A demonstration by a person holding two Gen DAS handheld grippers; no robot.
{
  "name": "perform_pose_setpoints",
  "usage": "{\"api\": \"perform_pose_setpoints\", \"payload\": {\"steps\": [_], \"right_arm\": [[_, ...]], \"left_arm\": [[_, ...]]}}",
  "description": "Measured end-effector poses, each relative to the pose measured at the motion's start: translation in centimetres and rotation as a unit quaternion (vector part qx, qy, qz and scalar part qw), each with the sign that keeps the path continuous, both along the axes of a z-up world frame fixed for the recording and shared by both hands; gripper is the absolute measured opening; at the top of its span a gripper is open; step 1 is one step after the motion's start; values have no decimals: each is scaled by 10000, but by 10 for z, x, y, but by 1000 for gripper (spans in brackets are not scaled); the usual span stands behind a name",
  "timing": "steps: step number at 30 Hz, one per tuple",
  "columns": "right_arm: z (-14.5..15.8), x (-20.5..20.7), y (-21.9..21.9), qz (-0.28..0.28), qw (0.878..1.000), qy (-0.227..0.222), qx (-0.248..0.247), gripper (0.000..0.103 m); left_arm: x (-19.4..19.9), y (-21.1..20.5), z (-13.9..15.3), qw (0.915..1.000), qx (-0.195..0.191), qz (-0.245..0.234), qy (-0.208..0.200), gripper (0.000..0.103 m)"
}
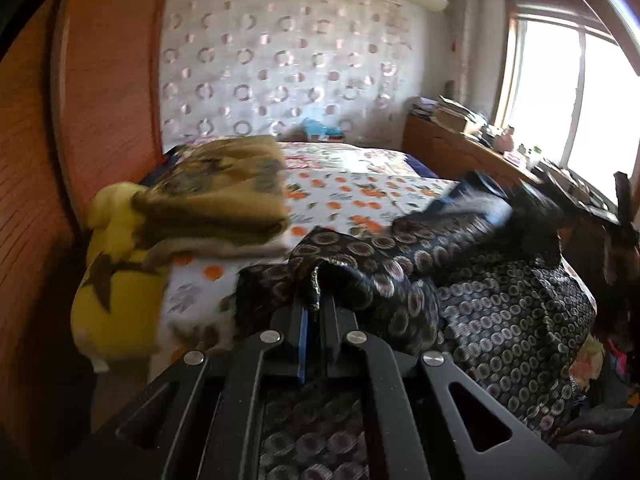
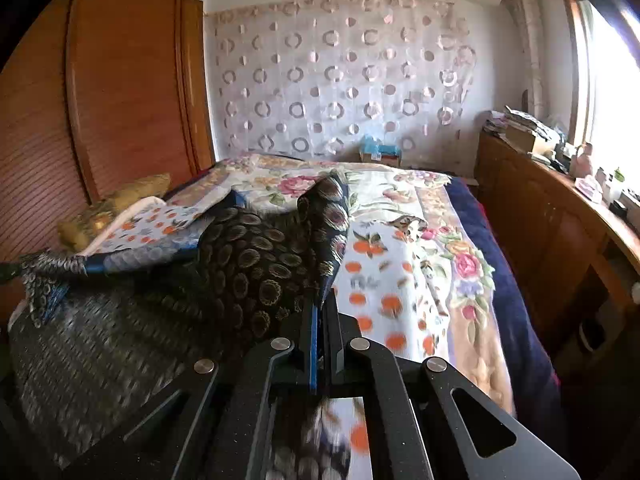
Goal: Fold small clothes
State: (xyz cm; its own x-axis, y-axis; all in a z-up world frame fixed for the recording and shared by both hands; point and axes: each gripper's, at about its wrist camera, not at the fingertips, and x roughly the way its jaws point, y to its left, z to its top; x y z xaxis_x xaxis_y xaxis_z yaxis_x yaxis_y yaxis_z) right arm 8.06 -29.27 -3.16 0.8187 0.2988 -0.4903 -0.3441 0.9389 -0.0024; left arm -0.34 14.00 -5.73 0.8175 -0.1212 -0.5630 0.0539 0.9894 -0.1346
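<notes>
My left jaws (image 1: 316,304) clamped on gold-trimmed edge of dark silky garment with ring pattern (image 1: 500,312). My right jaws (image 2: 323,300) clamped on another edge, cloth peaking just ahead. Garment rumpled, bunched, draped between both jaws over bed with orange-print sheet (image 2: 400,280). Olive-yellow folded blanket (image 1: 216,196) left of my left jaws.

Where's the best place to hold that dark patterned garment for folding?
By its edges, as now: the left gripper and right gripper each pinch a raised hem fold of the dark garment, coming from the near bedside. The thin fabric drapes between them.
</notes>
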Motion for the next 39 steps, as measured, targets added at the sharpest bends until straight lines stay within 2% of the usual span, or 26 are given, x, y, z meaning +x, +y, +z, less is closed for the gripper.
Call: {"api": "perform_pose_setpoints", "payload": {"steps": [6,11,15,18,20,23,26,28,31,34,39], "right_arm": [[-31,-61,-21,-73,9995,230,196,1],[-41,-98,-36,-96,9985,541,69,1],[-42,-108,-35,-67,9975,660,-254,1],[-35,-106,-31,-89,9966,724,-381,2],[-27,-100,-28,-67,9967,721,-356,2],[-14,-101,-28,-65,9977,585,-340,8],[-5,-99,-36,-206,9984,426,-312,17],[0,-97,-42,-309,9987,323,-242,30],[7,-91,-48,-455,9987,189,-163,33],[1,-77,-51,-617,9976,269,-176,33],[-20,-52,-44,-649,9960,592,-149,34]], "left_arm": [[-20,14,-8,9997,-38,205,83,5],[-37,12,-8,9997,31,192,128,5],[-39,11,-11,9996,131,132,200,6],[-39,16,-8,9998,26,172,107,20],[-40,21,-3,9997,-101,202,-47,44],[-36,26,6,9994,-139,245,-181,54],[-26,28,10,9992,8,355,-178,59],[-19,30,14,9991,80,374,-200,59],[-18,31,26,9986,72,358,-394,59],[-22,32,36,9977,69,355,-565,60],[-16,38,34,9979,143,409,-479,66]]}}
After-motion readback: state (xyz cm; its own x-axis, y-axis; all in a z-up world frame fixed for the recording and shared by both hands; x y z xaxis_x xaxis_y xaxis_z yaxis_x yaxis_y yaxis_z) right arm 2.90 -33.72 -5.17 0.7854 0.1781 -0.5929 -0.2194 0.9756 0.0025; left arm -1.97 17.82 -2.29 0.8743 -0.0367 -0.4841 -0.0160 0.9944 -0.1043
